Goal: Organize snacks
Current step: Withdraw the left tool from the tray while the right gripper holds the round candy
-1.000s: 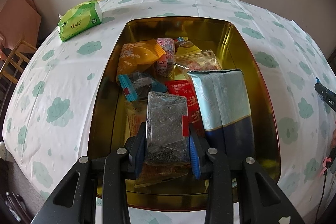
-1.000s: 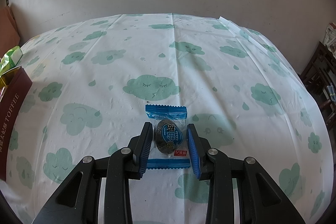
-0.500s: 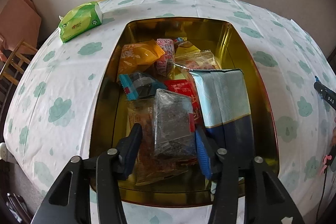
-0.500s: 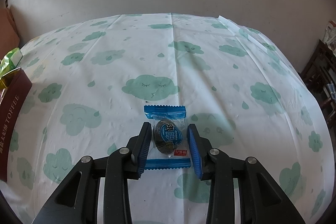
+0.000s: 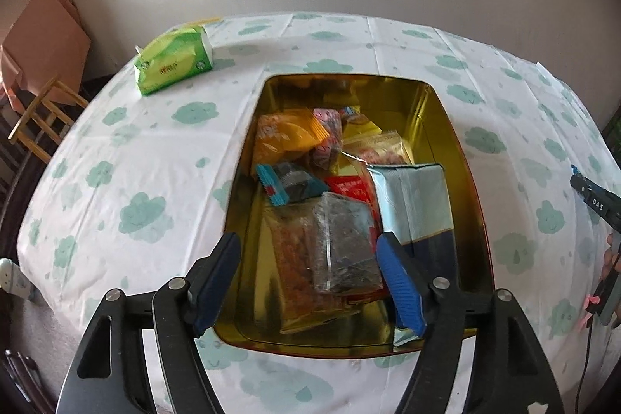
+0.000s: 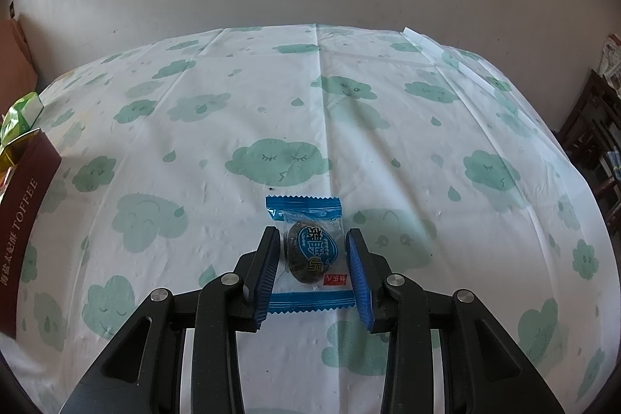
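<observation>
Cloud-print tablecloth (image 6: 271, 96): left tongs (image 5: 310, 282) just released, right tongs (image 6: 312, 268) grasping one candy (image 6: 310, 251).

Both wrist views look steeply down; sharing tin (image 5: 446, 127), tablecloth (image 6: 388, 103).

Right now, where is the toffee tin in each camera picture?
Left wrist view: the toffee tin fills the middle, gold inside and holding snacks, just beyond the open left gripper.
Right wrist view: only its dark red outer wall shows at the left edge, lettered TOFFEE, far from the right gripper.
Shared landmark: the green tissue pack, behind the tin in both views.
</observation>
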A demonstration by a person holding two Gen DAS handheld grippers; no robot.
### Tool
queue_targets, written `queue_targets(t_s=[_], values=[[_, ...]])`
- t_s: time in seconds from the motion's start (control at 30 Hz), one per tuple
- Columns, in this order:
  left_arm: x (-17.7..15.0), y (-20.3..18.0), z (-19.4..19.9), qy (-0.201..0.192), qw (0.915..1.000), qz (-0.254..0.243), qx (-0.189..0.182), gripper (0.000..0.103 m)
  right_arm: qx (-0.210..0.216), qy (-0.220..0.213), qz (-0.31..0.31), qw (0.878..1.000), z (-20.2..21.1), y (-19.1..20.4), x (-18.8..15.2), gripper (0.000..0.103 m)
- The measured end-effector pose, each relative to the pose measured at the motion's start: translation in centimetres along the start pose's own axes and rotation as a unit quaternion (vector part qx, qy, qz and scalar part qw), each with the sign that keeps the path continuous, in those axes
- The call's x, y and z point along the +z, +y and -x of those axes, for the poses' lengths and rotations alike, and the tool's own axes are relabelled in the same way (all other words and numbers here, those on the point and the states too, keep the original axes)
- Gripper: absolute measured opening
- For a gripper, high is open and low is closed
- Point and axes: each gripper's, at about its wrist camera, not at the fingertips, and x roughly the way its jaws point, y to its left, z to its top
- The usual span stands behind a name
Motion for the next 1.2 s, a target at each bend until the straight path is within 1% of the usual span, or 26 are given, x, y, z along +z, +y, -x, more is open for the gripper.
queue_targets(t_s=[0.07, 0.27, 0.37, 0.5, 0.63, 0.83, 0.9, 0.97, 1.2], values=[[0.0, 0.1, 0.3, -0.006, 0.9999, -0.004, 0.009, 0.070, -0.003, 0.001, -0.003, 1.000, 0.1, -0.3, 0.0, 0.035], [-0.2, 0.4, 0.4, -0.005, 1.0000, 0.000, 0.005, 0.071, -0.011, 0.010, -0.015, 1.000, 0.4, -0.1, 0.0, 0.033], [-0.4, 0.6, 0.4, -0.002, 1.0000, 0.003, 0.006, 0.071, -0.016, 0.012, -0.012, 1.000, 0.8, 0.2, -0.2, 0.033], [-0.7, 1.0, 0.4, 0.001, 0.9999, 0.009, 0.004, 0.071, -0.012, 0.012, -0.007, 1.000, 1.8, 1.0, -0.3, 0.033], [-0.9, 1.3, 0.2, 0.005, 0.9999, 0.015, 0.005, 0.072, 0.009, 0.013, -0.005, 1.000, 2.9, 2.3, -0.3, 0.033], [-1.1, 2.1, 0.3, 0.005, 0.9997, 0.025, 0.003, 0.072, 0.040, 0.007, 0.011, 0.999, 4.9, 5.7, -0.3, 0.033], [-1.2, 2.5, 0.4, 0.004, 0.9995, 0.030, 0.005, 0.074, 0.052, 0.004, 0.020, 0.998, 5.6, 7.1, -0.2, 0.033], [-1.2, 2.9, 0.5, 0.002, 0.9993, 0.035, 0.009, 0.081, 0.066, 0.000, 0.028, 0.997, 6.4, 8.4, -0.1, 0.033], [-1.5, 4.9, 0.8, -0.003, 0.9985, 0.051, 0.022, 0.081, 0.115, -0.012, 0.059, 0.991, 9.1, 13.8, 0.1, 0.033]])
